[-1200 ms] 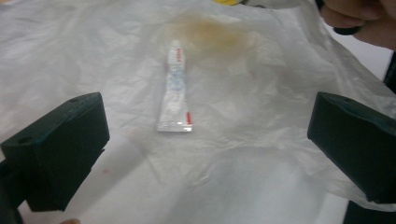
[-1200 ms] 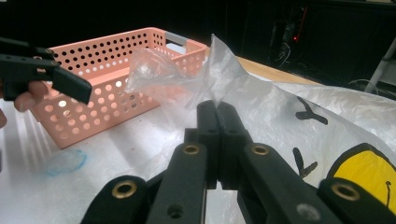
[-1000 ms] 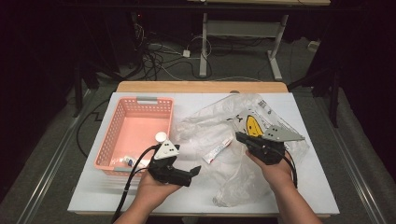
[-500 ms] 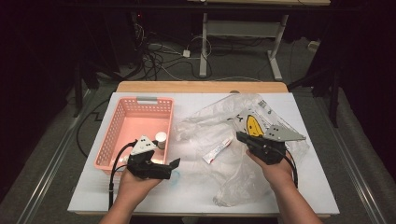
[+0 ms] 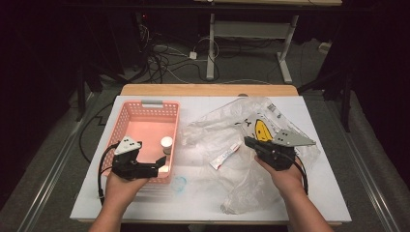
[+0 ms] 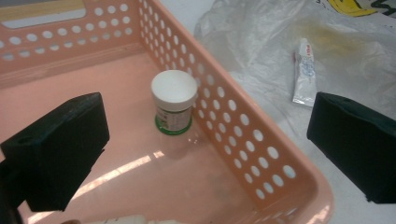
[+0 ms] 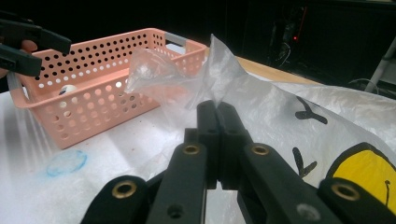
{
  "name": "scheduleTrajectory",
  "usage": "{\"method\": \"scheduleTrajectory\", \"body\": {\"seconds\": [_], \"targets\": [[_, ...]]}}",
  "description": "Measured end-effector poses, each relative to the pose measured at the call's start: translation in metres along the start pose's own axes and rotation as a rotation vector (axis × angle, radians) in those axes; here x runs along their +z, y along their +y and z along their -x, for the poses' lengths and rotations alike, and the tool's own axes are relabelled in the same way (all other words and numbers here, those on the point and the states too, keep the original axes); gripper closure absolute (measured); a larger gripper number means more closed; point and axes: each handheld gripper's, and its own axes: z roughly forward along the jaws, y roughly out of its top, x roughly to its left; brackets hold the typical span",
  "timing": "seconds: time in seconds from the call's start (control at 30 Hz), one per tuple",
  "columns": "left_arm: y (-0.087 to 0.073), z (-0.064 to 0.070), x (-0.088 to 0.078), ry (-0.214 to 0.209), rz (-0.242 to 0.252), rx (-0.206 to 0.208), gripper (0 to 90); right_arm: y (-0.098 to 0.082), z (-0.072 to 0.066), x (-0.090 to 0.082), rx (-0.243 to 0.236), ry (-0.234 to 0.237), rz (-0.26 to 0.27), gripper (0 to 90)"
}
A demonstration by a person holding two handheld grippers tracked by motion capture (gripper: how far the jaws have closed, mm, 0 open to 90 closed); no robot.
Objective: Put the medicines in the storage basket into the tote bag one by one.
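A small white-lidded jar point(image 5: 166, 142) point(image 6: 173, 100) stands upright inside the pink basket point(image 5: 123, 121) point(image 6: 243, 149), close to its right wall. My left gripper point(image 5: 157, 166) point(image 6: 205, 147) hovers open over the basket's near right corner, its jaws wide apart and the jar ahead between them, untouched. My right gripper point(image 5: 247, 141) point(image 7: 217, 112) is shut on a raised fold of the clear plastic bag point(image 5: 217, 128) point(image 7: 261, 102), which bears a yellow smiley face. A white tube point(image 5: 225, 155) point(image 6: 302, 70) lies on the bag between the two grippers.
The basket sits on the left of the white table point(image 5: 319, 193), and the crumpled bag spreads over the middle and right. A blue circle mark point(image 5: 179, 183) point(image 7: 65, 163) is on the table just in front of the basket.
My left hand has moved left, from the table beside the bag to over the basket's near corner. The right hand and the bag have stayed put.
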Motion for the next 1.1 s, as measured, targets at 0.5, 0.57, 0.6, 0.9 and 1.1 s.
{"method": "scheduleTrajectory", "body": {"seconds": [0.5,0.57,0.6,0.9,1.1], "targets": [[-0.004,-0.018,-0.005,0.013,-0.009,-0.043,0.0,0.001,0.002,-0.001,0.004,-0.004,0.006,90.0],[-0.003,-0.016,-0.006,0.014,-0.007,-0.043,2.2,0.001,0.002,-0.002,0.002,-0.004,0.006,90.0],[-0.001,-0.016,-0.006,0.011,-0.004,-0.042,4.3,0.001,0.002,-0.002,0.002,-0.005,0.006,90.0],[0.023,-0.019,0.004,0.003,-0.024,-0.035,18.4,0.001,0.002,-0.002,0.001,-0.003,0.006,90.0],[0.039,-0.027,0.026,0.01,-0.084,-0.03,25.9,0.001,0.002,-0.002,0.004,-0.005,0.005,90.0]]}}
